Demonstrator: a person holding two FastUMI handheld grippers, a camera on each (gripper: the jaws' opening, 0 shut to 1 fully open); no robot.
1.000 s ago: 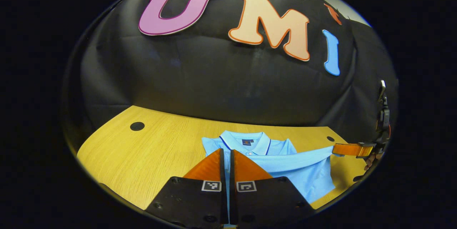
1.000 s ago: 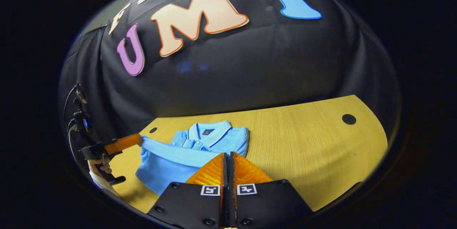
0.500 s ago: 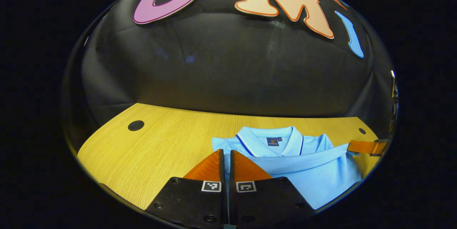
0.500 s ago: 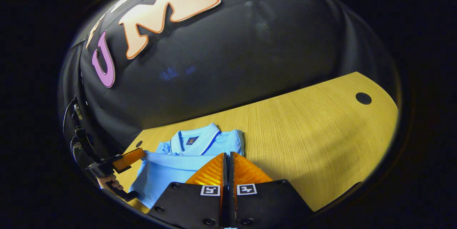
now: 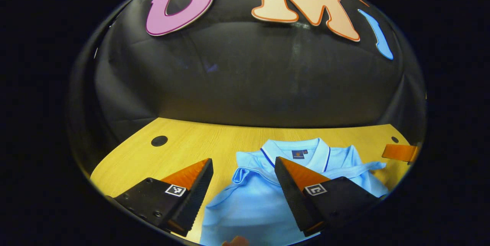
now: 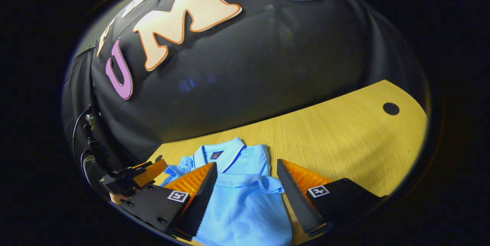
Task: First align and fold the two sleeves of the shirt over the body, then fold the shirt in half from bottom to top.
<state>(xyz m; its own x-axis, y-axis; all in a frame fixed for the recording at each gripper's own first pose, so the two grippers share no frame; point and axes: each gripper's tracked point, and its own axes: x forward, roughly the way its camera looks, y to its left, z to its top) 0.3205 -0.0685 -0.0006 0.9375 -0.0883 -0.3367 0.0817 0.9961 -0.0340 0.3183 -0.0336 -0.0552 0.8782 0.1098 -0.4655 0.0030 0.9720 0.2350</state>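
Left gripper view: shirt (image 5: 264, 196) lies between spread left tongs (image 5: 243, 184).

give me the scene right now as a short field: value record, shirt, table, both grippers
shirt: light blue polo shirt, collar toward the booth wall, lying on the table
fold state: bottom edge laid up near the collar, fabric bunched by the shoulders
table: wooden table with round dark holes
left gripper: open, fingers apart over the shirt
right gripper: open, fingers apart over the shirt
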